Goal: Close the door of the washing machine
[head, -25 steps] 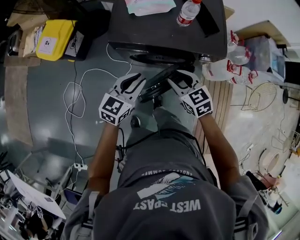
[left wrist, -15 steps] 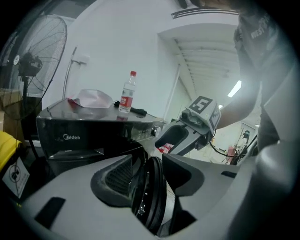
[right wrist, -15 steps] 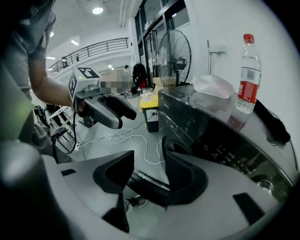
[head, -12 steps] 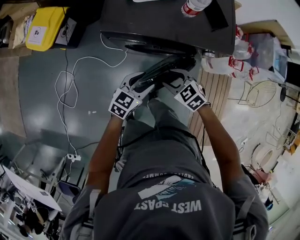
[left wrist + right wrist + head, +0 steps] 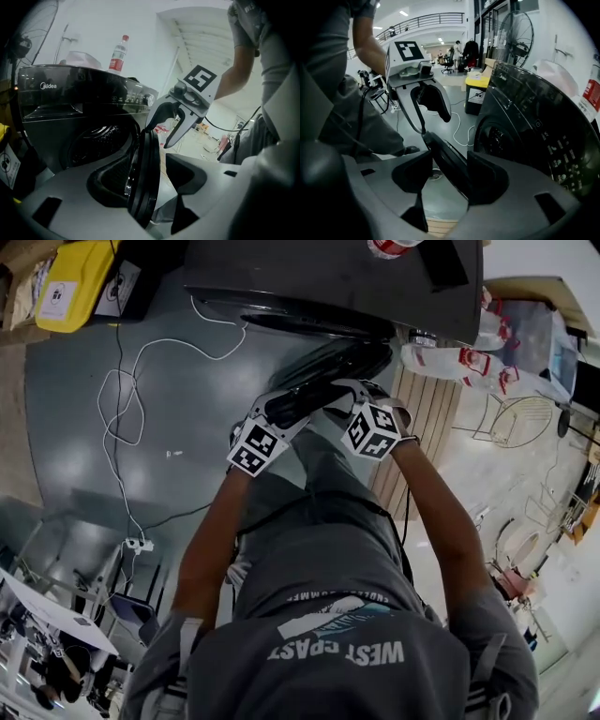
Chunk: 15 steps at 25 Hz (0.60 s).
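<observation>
The black washing machine [image 5: 309,282] stands ahead with its round door [image 5: 328,367] swung out towards me. In the head view my left gripper [image 5: 281,411] and right gripper [image 5: 339,395] meet at the door's outer rim. In the left gripper view the door rim [image 5: 140,154] stands edge-on between the left gripper's [image 5: 150,180] opening jaws, with a gap on its right side. In the right gripper view the door edge [image 5: 452,164] runs between the right gripper's [image 5: 443,176] opening jaws, close to the right pad. The drum opening [image 5: 96,143] is uncovered.
A water bottle [image 5: 118,54] and a bag lie on the machine's top. A yellow case [image 5: 61,287] and a white cable [image 5: 122,399] are on the grey floor at left. Plastic jugs [image 5: 459,362], wooden slats [image 5: 427,418] and a wire chair [image 5: 516,423] are at right.
Both grippers have sunk and closed in on the door's rim. Their jaws have spread wider around it, and the right gripper has rolled.
</observation>
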### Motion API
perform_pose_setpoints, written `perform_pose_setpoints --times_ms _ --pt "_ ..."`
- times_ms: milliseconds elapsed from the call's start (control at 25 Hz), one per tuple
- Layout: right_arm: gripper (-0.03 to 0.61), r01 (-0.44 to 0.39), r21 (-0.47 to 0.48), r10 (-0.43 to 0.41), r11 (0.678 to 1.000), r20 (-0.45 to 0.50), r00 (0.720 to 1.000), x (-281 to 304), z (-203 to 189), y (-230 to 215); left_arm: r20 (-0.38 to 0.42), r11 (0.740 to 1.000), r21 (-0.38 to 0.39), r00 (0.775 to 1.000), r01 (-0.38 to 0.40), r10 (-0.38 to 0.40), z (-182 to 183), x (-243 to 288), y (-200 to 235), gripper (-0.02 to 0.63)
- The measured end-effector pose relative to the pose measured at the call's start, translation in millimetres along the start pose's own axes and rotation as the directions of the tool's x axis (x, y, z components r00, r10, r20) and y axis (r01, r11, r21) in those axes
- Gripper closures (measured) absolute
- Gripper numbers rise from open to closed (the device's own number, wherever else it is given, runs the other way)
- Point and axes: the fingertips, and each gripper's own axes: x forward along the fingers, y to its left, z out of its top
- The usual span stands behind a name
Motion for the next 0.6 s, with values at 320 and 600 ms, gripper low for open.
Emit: perform_pose_setpoints --times_ms 320,600 --pt "0.342 0.022 -0.140 -0.031 0.990 -0.062 0.998 15 -14 1 -0.076 0.997 0.077 0.997 -0.012 0.018 -23 18 -5 0.365" --pt "0.407 0.048 -0.117 -0.052 0.992 -0.027 0.998 18 -12 2 -0.080 0.996 0.072 0.996 -0.045 0.051 -29 28 -1 0.437"
